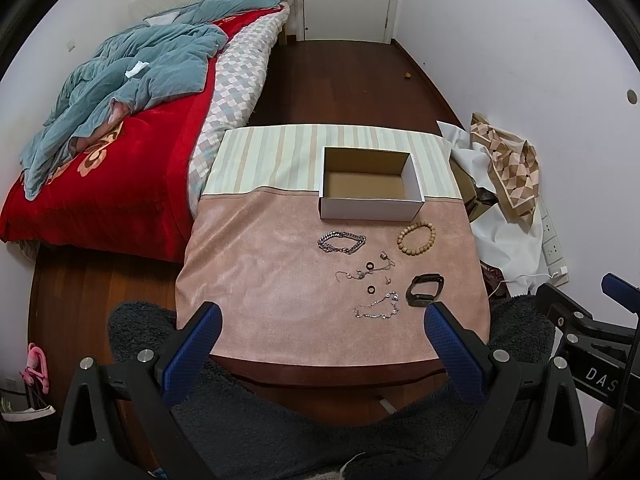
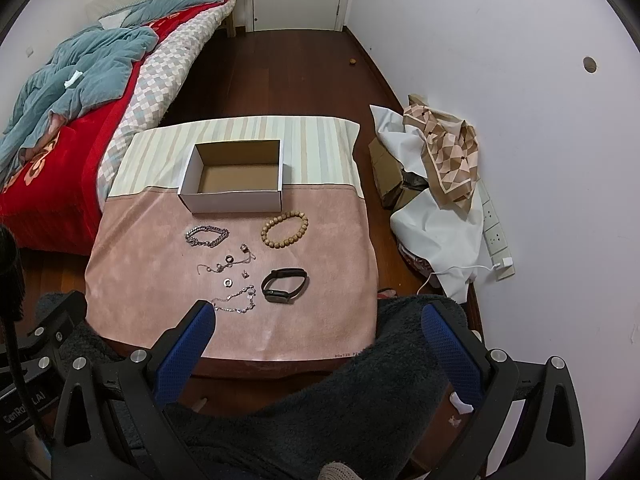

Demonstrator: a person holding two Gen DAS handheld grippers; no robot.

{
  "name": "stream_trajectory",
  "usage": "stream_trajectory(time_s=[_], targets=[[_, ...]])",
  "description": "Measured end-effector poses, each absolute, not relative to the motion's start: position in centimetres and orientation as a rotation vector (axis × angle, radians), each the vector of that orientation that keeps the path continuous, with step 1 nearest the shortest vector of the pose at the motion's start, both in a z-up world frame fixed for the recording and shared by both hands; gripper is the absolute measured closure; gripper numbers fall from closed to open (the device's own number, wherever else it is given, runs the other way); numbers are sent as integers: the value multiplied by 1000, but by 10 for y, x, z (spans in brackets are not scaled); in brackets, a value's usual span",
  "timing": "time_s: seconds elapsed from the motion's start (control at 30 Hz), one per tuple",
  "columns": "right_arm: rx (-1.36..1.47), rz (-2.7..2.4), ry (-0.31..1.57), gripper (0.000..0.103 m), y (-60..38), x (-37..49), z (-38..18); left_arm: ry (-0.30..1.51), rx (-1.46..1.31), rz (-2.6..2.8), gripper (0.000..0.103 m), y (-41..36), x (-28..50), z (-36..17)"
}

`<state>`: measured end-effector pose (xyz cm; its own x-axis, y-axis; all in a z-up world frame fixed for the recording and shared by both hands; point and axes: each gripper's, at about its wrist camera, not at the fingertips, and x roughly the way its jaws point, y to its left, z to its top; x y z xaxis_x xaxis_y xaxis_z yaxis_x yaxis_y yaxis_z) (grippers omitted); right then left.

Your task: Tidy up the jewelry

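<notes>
Open box (image 2: 232,178) behind scattered bracelets (image 2: 285,232), bed (image 1: 120,160) alongside.

The room is evenly and softly lit from overhead, bright enough that the white wall (image 1: 500,40) reads clean, with a faint bluish cast. Shadows are weak: a thin one sits inside the open box (image 1: 370,182), and the floor (image 2: 280,80) beside the bed (image 1: 100,168) goes dark. The pink cloth (image 2: 240,320) shows a mild pale sheen, no harsh glare. Both views are sharp in the middle. Fisheye bending curves the wall and floor lines strongly toward the edges, and black vignette fills the corners. The near blue fingers (image 2: 182,356) look slightly soft.
</notes>
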<state>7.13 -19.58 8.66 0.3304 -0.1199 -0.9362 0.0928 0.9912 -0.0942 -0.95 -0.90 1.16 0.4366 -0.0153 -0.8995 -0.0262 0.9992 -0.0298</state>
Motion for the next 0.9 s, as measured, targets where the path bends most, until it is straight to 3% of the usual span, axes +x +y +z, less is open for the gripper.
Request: stream_trajectory(time_s=[0.53, 0.83, 0.9], targets=[[30, -174, 1230, 0, -215, 92, 71, 1096, -19, 43, 0, -11, 11, 8], [122, -235, 1416, 0, -246, 146, -55, 1107, 98, 168, 0, -4, 74, -59], [157, -243, 1475, 6, -251, 154, -92, 1142, 128, 186, 0, -4, 86, -84]])
